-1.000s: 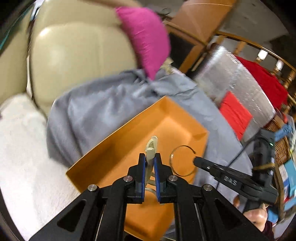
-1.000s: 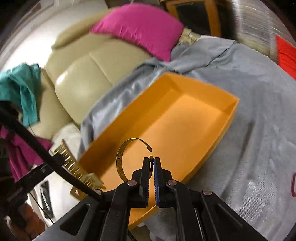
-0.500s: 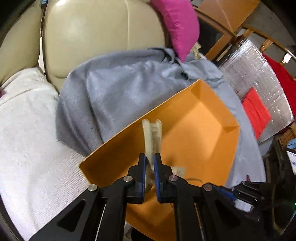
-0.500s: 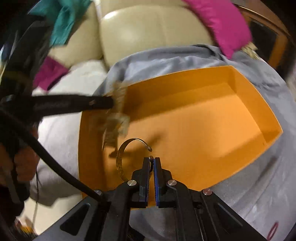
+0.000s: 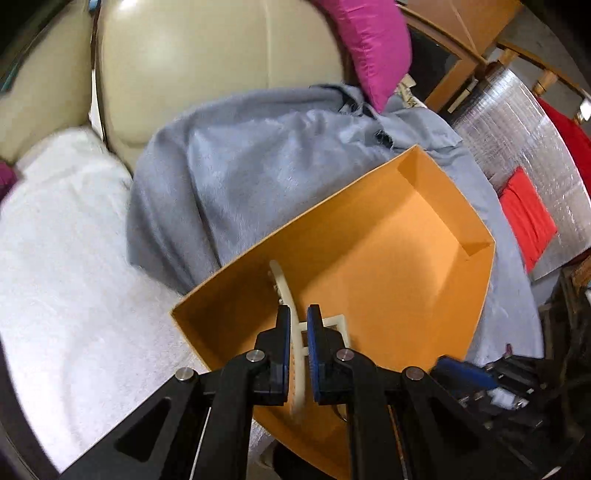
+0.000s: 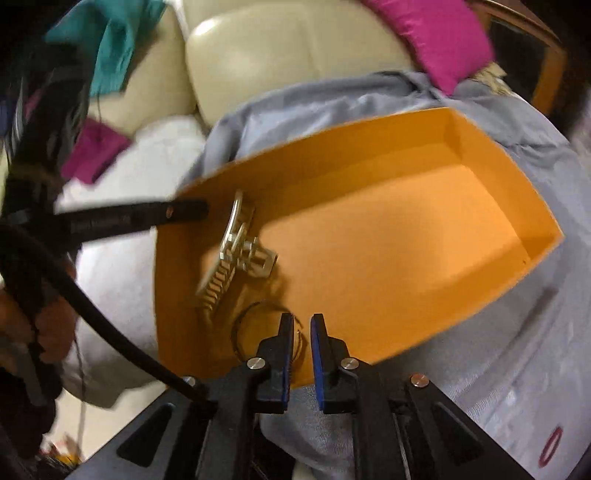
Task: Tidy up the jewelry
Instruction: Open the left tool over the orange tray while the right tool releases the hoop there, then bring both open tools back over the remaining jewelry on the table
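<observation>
Orange card box (image 6: 388,258), open-topped, is lying across the middle of both views on a grey blanket (image 5: 258,177). My left gripper (image 5: 298,354) is sitting at the bottom centre of the left wrist frame, jaws slightly parted, with the cream hair claw clip (image 5: 291,314) passing between the blue pads; whether the pads are pressing it I cannot tell. In the right wrist frame that clip (image 6: 236,254) is showing left of centre inside the box near its left wall, teeth pointing toward the lower left, blurred, with the tip of the left gripper's finger (image 6: 184,212) reaching in from the left edge just beside it. My right gripper (image 6: 302,354) is occupying the bottom centre of its own frame, jaws parted with a clear gap and nothing between them. The thin gold bangle (image 6: 255,325) is lying on the box floor just left of and above those fingertips, by the near wall, partly hidden behind the left finger. A beige leather sofa back (image 5: 207,62) is filling the upper left of the left wrist frame, a magenta cushion (image 6: 439,33) is resting at the upper right of the right wrist frame, and a white towel (image 5: 66,266) is spreading across the left.
</observation>
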Motion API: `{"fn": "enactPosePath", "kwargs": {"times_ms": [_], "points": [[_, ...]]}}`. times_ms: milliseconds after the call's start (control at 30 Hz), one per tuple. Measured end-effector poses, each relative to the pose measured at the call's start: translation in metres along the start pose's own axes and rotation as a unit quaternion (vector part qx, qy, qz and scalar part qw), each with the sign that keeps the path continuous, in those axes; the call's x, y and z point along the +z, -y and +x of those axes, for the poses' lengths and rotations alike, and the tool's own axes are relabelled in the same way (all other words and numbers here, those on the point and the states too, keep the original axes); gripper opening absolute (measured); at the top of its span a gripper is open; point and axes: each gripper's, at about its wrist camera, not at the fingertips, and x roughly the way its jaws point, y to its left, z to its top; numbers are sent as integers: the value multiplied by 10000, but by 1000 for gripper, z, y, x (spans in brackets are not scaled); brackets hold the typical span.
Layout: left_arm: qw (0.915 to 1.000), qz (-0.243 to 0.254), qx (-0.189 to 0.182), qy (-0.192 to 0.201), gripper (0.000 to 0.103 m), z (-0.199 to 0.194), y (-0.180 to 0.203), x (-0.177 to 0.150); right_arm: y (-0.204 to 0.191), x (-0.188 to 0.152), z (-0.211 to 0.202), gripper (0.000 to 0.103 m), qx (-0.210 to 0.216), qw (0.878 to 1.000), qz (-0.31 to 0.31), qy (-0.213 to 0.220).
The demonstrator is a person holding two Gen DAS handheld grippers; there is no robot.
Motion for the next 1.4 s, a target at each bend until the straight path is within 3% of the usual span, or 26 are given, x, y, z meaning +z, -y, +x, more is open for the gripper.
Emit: {"fn": "enactPosePath", "kwargs": {"times_ms": [167, 233, 267, 300, 333, 367, 400, 567, 700, 867, 967, 1067, 1133, 1233, 1267, 1400], "points": [[9968, 663, 170, 416, 11, -33, 45, -4, 39, -20, -53, 13, 178, 9936, 861, 716], [9936, 991, 123, 535, 28, -45, 72, -9, 59, -38, -77, 15, 184, 9863, 1296, 1000], [9910, 1190, 83, 602, 34, -51, 89, -13, 69, -47, -89, 22, 173, 9821, 1505, 1119], [9881, 1387, 47, 663, 46, -55, 105, -17, 82, -59, -101, 27, 135, 9772, 1715, 1242], [9839, 1630, -1, 728, 53, -60, 125, -23, 100, -79, -118, 40, 63, 9690, 2018, 1422], [9801, 1828, -61, 768, 55, -63, 143, -29, 109, -92, -130, 56, 18, 9643, 2169, 1520], [9763, 2017, -131, 777, 55, -65, 161, -35, 120, -109, -143, 59, -70, 9575, 2353, 1667], [9594, 2729, -585, 407, 55, -57, 248, -70, 185, -206, -206, 59, -418, 9182, 3338, 2090], [9537, 2900, -788, 127, 55, -33, 300, -93, 230, -293, -254, 59, -572, 8730, 4150, 2500], [9448, 3168, -792, -255, 55, 13, 354, -130, 274, -378, -281, 58, -485, 8221, 4905, 2850], [9376, 3346, -854, -415, 55, 41, 378, -149, 295, -406, -276, 57, -314, 8015, 5307, 2738], [9323, 3377, -1142, -610, 55, 60, 391, -158, 308, -422, -267, 52, -68, 7919, 5534, 2582], [9232, 3503, -1415, -706, 55, 65, 400, -165, 313, -419, -255, 50, -2, 7999, 5551, 2279], [8971, 3871, -1896, -972, 55, 66, 415, -181, 315, -409, -227, 43, -106, 8163, 5511, 1728], [8848, 4058, -2026, -1067, 55, 65, 423, -189, 316, -409, -222, 43, -138, 8189, 5507, 1612], [8446, 4762, -2187, -1097, 55, 58, 438, -218, 317, -404, -209, 41, -475, 8281, 5439, 1272]]}}
